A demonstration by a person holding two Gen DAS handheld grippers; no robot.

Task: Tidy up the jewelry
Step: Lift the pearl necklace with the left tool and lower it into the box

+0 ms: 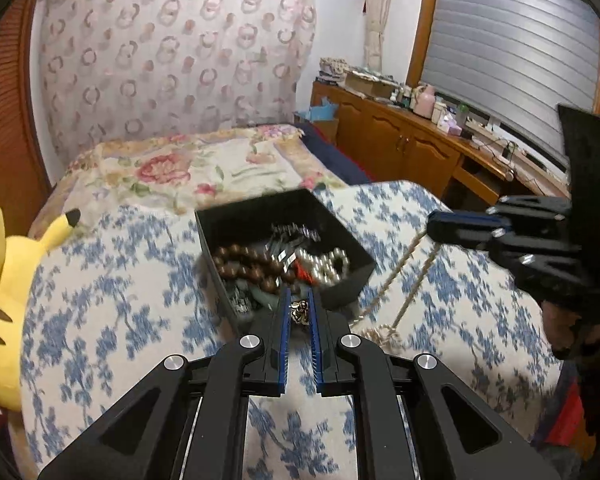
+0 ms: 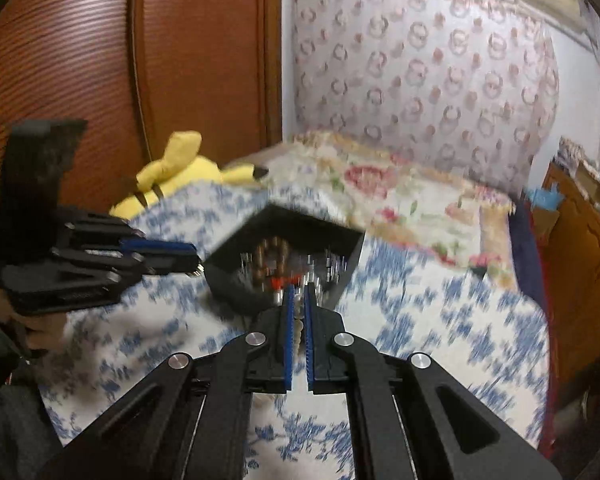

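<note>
Bedroom light is falling on a bed spread with a white quilt printed with blue flowers, and an open black square box heaped with jewelry is sitting on it as the landmark. Brown wooden beads and silvery pearl beads are lying inside the box. At the box's near edge, the left gripper is pinching a small dark metallic trinket between nearly closed jaws. Right of the box, the right gripper is holding its jaws pressed on a cream bead strand, which is trailing down to the quilt. Left of the box, a yellow plush toy is lying.
</note>
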